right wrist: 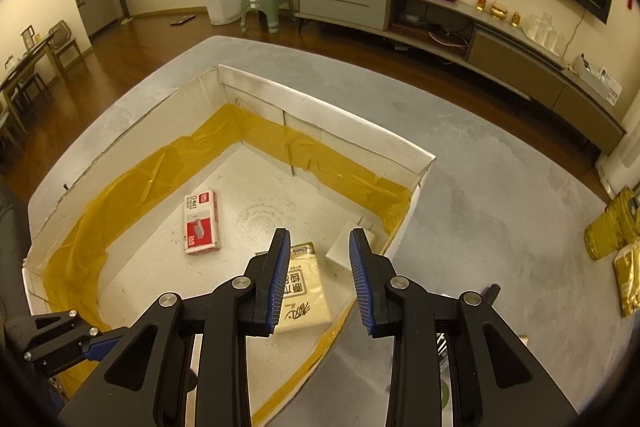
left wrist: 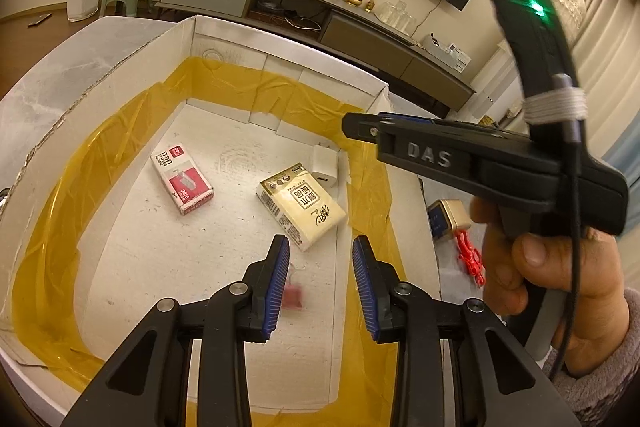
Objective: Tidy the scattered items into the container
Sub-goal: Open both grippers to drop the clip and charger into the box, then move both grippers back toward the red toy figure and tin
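Cardboard box (left wrist: 100, 131), white inside with yellow tape along its walls, sits on the grey table (right wrist: 500, 195) and already holds three things: a red-and-white staple box (left wrist: 182, 183) flat near the middle of its floor, a cream tissue pack (left wrist: 302, 205) beside it toward the right wall, and a white charger plug (left wrist: 326, 165) standing close to the right wall just past the pack. A small blurred red thing (left wrist: 294, 293) shows just under your left gripper (left wrist: 320, 283), whose fingers are spread with nothing between them; I cannot tell whether it is falling or lying on the floor of the box. Your right gripper (right wrist: 320, 281) hangs over the box's near right corner, fingers likewise spread and empty. Outside the right wall, on the table, a gold-edged blue item (left wrist: 444, 219) and a red-orange clip-like piece (left wrist: 470, 259) wait, so the job looks partly done. Gold packets (right wrist: 616, 239) lie toward the table's far right edge. The risk from here is the two tools fouling each other: your right hand (left wrist: 540, 267) and its handle sit close beside the left fingers, and a reach across the right wall could knock the rim. The red-orange piece looks thin and may slip from a wide grip.
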